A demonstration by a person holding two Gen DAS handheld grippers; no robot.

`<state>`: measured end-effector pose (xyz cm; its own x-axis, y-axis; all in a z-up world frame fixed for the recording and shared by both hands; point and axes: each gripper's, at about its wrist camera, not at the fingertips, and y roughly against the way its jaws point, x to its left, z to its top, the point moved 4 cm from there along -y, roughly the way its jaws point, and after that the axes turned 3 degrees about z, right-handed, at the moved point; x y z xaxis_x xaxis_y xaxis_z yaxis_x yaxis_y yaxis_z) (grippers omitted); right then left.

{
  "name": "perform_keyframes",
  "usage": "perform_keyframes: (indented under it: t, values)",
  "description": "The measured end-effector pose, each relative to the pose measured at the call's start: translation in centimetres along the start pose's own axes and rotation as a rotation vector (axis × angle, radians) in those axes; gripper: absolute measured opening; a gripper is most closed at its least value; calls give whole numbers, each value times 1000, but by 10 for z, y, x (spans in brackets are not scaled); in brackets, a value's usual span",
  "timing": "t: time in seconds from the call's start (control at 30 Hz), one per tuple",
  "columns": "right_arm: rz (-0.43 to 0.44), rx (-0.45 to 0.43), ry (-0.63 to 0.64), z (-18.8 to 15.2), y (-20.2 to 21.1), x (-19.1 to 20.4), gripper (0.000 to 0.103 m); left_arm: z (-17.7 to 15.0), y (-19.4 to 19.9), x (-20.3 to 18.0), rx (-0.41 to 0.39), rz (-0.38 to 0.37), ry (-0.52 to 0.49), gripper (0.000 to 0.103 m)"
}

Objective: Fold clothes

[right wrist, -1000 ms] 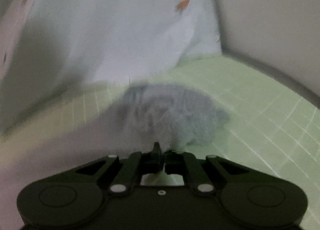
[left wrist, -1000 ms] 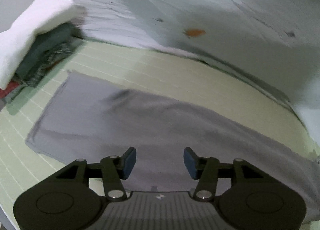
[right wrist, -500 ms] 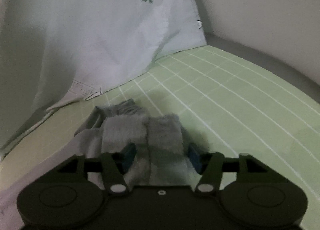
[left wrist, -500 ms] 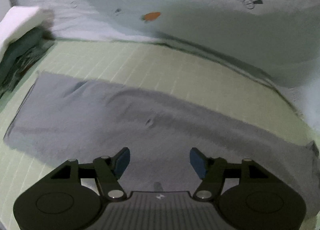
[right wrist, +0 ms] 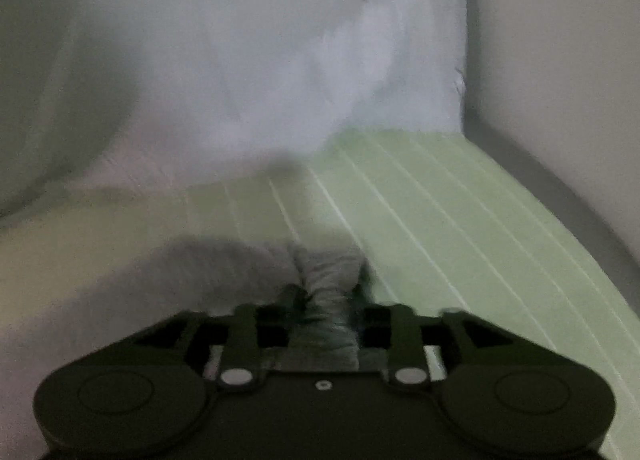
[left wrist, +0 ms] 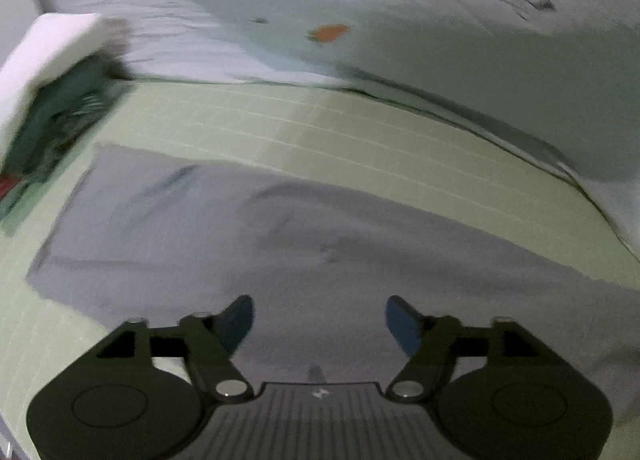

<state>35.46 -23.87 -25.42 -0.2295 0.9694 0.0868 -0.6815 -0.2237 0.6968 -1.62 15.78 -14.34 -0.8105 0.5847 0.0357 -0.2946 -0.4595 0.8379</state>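
1. While my left gripper (left wrist: 320, 324) hangs over the grey garment (left wrist: 280, 244), its jaws are opening wide with nothing between them; the cloth lies flat on the green bed sheet (left wrist: 320, 127), stretching from nine to three o'clock.
2. My right gripper (right wrist: 326, 300) stands half open, a bunched grey end (right wrist: 328, 276) between its fingers at twelve o'clock; blur hides whether they press.

You see a plain grey cloth garment (left wrist: 280, 244) on a light green sheet (left wrist: 304, 131) with thin white lines in squares. Behind it is a pale blue-white blanket (left wrist: 400, 19) with little orange carrots. At the left, a white folded piece (left wrist: 44, 47) tops dark green clothes (left wrist: 60, 119).
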Motion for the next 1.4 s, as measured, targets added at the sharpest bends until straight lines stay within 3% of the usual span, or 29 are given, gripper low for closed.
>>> perform_keyframes:
  t: [0.03,0.1,0.17,0.37,0.53,0.73,0.93,1.1,1.27,1.3,1.4]
  values:
    - [-24,4,-4,-5,5,2,54,-2,1,11,-4,21,21,86]
    - [-35,-11,-41,-17,26,9,93,-6,-1,35,9,49,76,87]
    - [-19,7,-89,-34,44,19,95,-13,-6,60,42,64,145,87]
    - [140,130,-287,-94,87,56,100,-33,-18,143,129,-8,432,87]
    - [198,213,-278,-126,113,111,102,-43,-29,207,146,4,530,88]
    - [233,242,-196,-147,142,182,102,-45,-53,278,185,29,633,88]
    - [202,205,-158,-154,146,238,102,-24,-90,326,183,60,601,88]
    - [184,217,-141,-161,149,271,102,-7,-128,334,222,115,454,91]
    - [173,230,-58,-167,152,291,102,2,-140,320,145,157,303,92]
    - [171,238,-51,-166,150,293,102,3,-140,318,130,162,298,90]
    - [186,243,-20,-162,151,300,102,5,-136,313,82,154,294,62]
